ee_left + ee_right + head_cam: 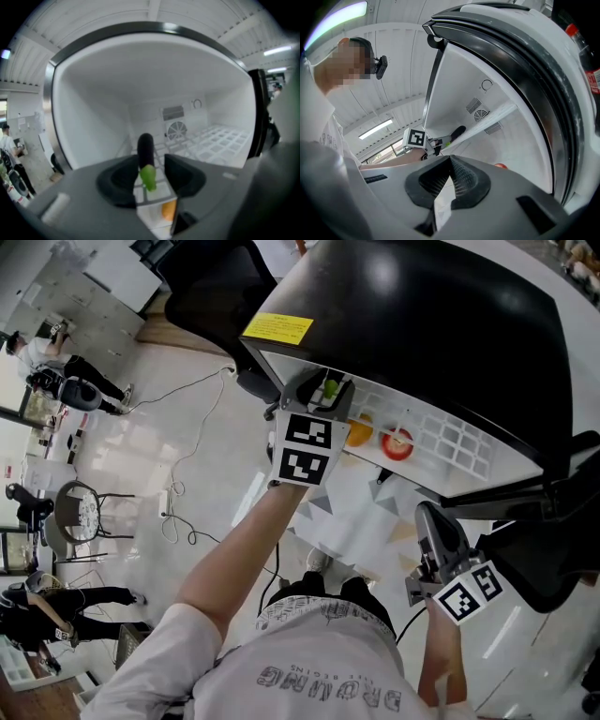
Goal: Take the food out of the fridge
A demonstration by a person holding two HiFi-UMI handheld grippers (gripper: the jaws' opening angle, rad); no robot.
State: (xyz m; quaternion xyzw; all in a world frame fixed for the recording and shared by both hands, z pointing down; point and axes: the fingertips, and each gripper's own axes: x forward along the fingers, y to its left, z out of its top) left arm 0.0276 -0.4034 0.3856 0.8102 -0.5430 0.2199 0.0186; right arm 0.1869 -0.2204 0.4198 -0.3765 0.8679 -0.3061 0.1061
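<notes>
The black fridge [441, 324] stands open. A dark purple eggplant [145, 146] with a green stem lies on its white wire shelf [220, 140]. My left gripper [152, 171] reaches into the fridge with the eggplant's stem end between its jaws; a gap shows beside the right jaw, so it is open. From the head view the left gripper [323, 395] is at the shelf's front. Lower down sit an orange food [359, 430] and a red one [397, 443]. My right gripper [429, 517] hangs outside, low and right, its jaws meeting at the tips with nothing between them.
The fridge door [562, 108] stands to the right, with a red-capped bottle [583, 47] in it. A yellow label [277, 328] sits on the fridge top. Cables [183, 493], a chair [80, 512] and people [56, 367] are on the floor to the left.
</notes>
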